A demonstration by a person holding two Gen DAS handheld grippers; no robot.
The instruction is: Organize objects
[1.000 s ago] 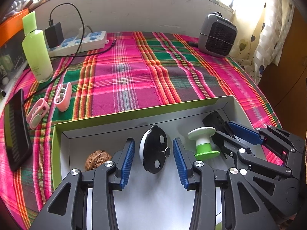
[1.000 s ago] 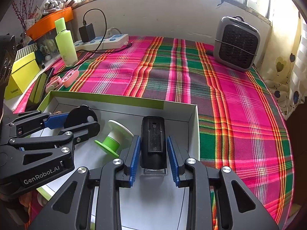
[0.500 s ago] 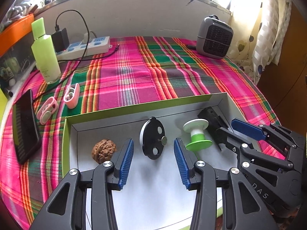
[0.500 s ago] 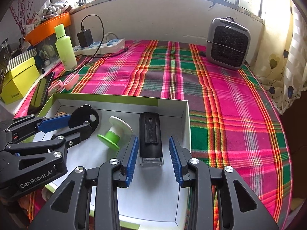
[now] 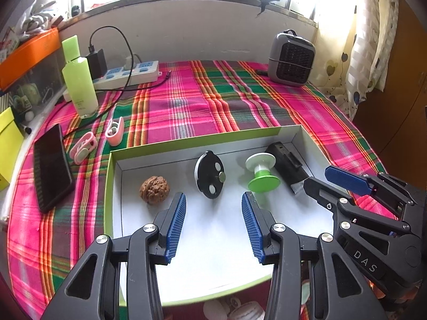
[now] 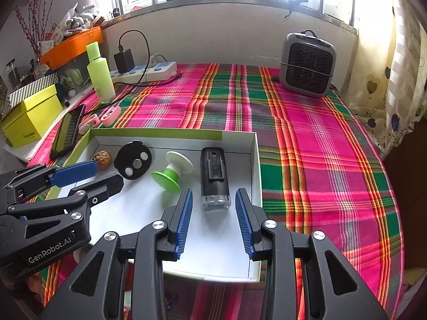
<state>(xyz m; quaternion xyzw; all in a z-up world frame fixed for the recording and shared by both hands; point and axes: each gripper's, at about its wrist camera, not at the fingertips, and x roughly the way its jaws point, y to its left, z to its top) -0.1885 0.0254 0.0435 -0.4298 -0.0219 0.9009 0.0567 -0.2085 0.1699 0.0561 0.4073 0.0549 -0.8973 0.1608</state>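
A white box with a green rim (image 5: 186, 140) (image 6: 160, 133) sits on the plaid cloth. In a row inside lie a walnut (image 5: 154, 189) (image 6: 102, 157), a black disc (image 5: 209, 174) (image 6: 133, 164), a green and white spool (image 5: 261, 172) (image 6: 173, 173) and a black device with a clear end (image 5: 287, 165) (image 6: 214, 176). My left gripper (image 5: 213, 202) is open and empty, just short of the disc. My right gripper (image 6: 213, 200) is open and empty, its fingers either side of the device's clear end without touching.
Left of the box lie a dark phone (image 5: 52, 164), two pink clips (image 5: 82, 148) and a green bottle (image 5: 80, 85). A power strip (image 5: 128, 73) and a grey heater (image 5: 291, 58) stand at the back wall. A yellow box (image 6: 29, 117) sits at far left.
Both grippers have pulled back and up from the box. The right gripper let go of the black device, which now lies in the box. The left gripper drew away from the disc.
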